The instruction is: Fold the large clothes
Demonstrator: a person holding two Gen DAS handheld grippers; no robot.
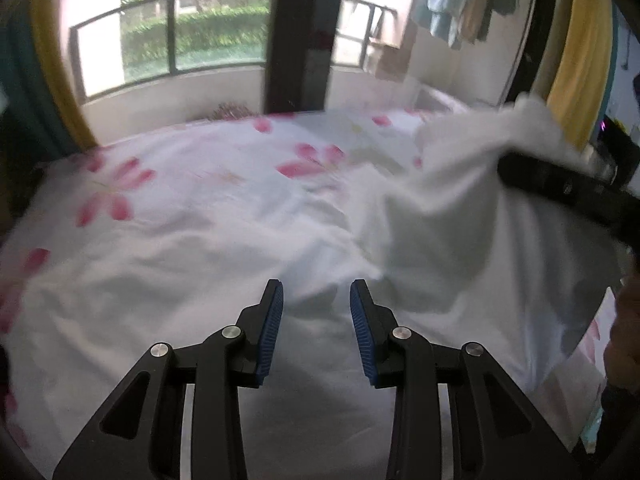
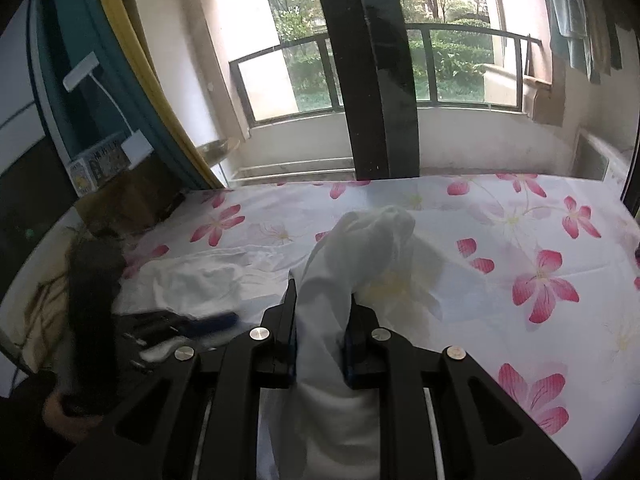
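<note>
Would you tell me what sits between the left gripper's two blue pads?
Nothing is gripped: the left gripper stands open above the white garment, seen in the left wrist view.

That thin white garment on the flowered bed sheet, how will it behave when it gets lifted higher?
Probably very floppy: the thin white garment droops over the right claw that pinches it. Likely light, since a small pinch raises a wide drape. It may trail and wrinkle across the flowered bed sheet.

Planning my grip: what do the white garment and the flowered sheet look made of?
White garment: thin, soft woven cloth, probably cotton, matte; it bunches and drapes limply between the right gripper fingers. Flowered sheet: smooth, thin printed fabric, matte, lightly wrinkled.
</note>
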